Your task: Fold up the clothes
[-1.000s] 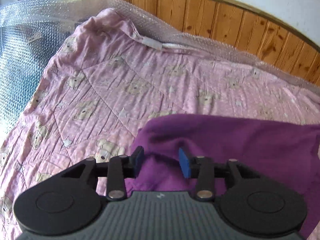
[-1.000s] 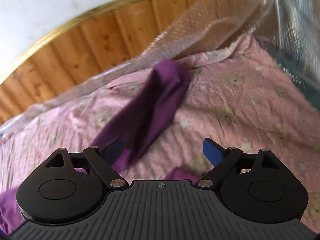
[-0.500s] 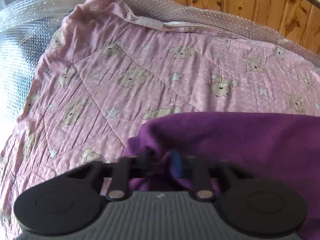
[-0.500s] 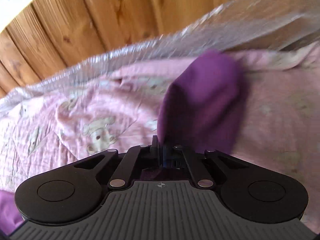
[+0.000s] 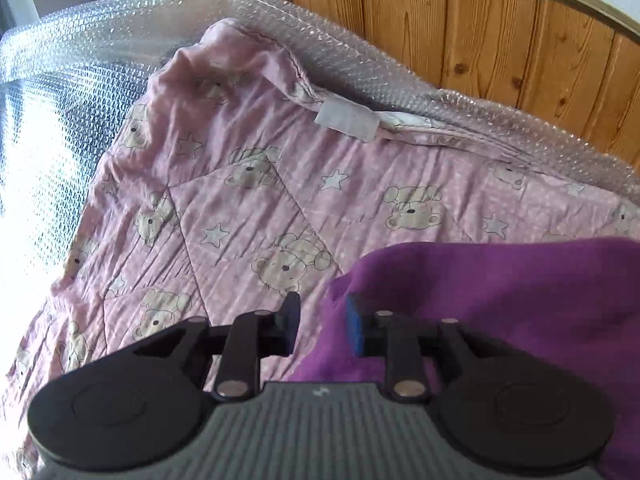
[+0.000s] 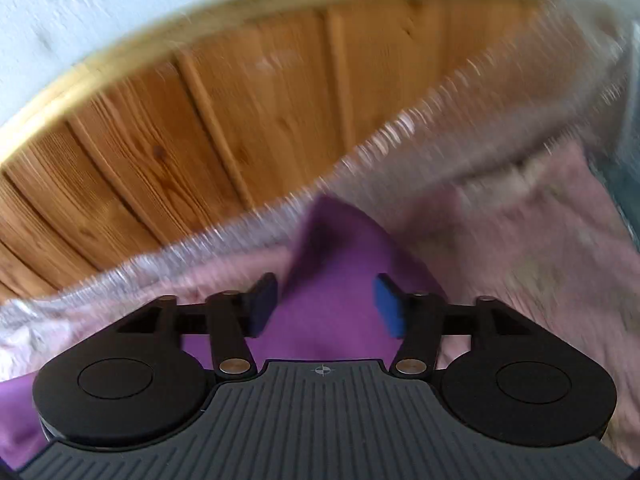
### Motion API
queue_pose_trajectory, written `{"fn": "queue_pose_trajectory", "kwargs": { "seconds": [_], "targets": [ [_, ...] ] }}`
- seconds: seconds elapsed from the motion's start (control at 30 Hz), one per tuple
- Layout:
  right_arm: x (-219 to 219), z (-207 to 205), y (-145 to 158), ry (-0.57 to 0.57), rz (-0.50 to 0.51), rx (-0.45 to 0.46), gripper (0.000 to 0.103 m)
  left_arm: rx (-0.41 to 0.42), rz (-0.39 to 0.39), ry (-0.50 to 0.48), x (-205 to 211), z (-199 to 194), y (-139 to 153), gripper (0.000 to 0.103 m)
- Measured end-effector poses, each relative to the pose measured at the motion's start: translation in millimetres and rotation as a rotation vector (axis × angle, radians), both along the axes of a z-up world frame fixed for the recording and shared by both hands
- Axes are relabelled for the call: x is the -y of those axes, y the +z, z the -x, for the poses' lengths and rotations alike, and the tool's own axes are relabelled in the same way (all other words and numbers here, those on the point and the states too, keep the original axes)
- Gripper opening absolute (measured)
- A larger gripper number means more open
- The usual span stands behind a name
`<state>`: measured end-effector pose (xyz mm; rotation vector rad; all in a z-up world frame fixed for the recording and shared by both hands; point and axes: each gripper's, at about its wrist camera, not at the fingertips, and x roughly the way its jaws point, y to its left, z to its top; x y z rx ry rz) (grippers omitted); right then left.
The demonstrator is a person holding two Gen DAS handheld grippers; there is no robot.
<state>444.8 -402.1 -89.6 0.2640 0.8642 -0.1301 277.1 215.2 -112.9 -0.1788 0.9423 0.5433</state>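
Note:
A purple garment (image 5: 500, 300) lies on a pink teddy-bear quilt (image 5: 260, 200). In the left wrist view its left edge runs between the fingers of my left gripper (image 5: 323, 322), which is open with a small gap. In the right wrist view, which is blurred by motion, a raised fold of the purple garment (image 6: 332, 280) lies between the fingers of my right gripper (image 6: 326, 304), which is open. Neither gripper pinches the cloth.
Bubble wrap (image 5: 360, 60) lines the quilt's far and left edges. A wooden headboard (image 5: 500, 32) with a gold rim stands behind it, also in the right wrist view (image 6: 200, 120). A white label (image 5: 347, 118) sits at the quilt's far edge.
Both grippers shut on the purple garment half a second ago and have now opened. Both have pulled back a little; the right view is tilted up and blurred.

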Motion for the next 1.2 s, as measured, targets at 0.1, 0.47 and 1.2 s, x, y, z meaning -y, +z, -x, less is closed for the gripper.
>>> {"fn": "queue_pose_trajectory", "kwargs": {
  "seconds": [0.1, 0.47, 1.2],
  "targets": [
    [13.5, 75.7, 3.5, 0.050, -0.056, 0.066, 0.078, 0.018, 0.020, -0.055, 8.8, 59.7, 5.7, 0.052],
    [-2.9, 256.4, -68.4, 0.324, 0.121, -0.154, 0.051, -0.148, 0.172, -0.099, 69.0, 173.0, -46.5, 0.056],
    [107.7, 248.3, 28.1, -0.432, -0.136, -0.052, 0.059, -0.101, 0.163, -0.193, -36.9, 230.2, -1.7, 0.007]
  ]
}}
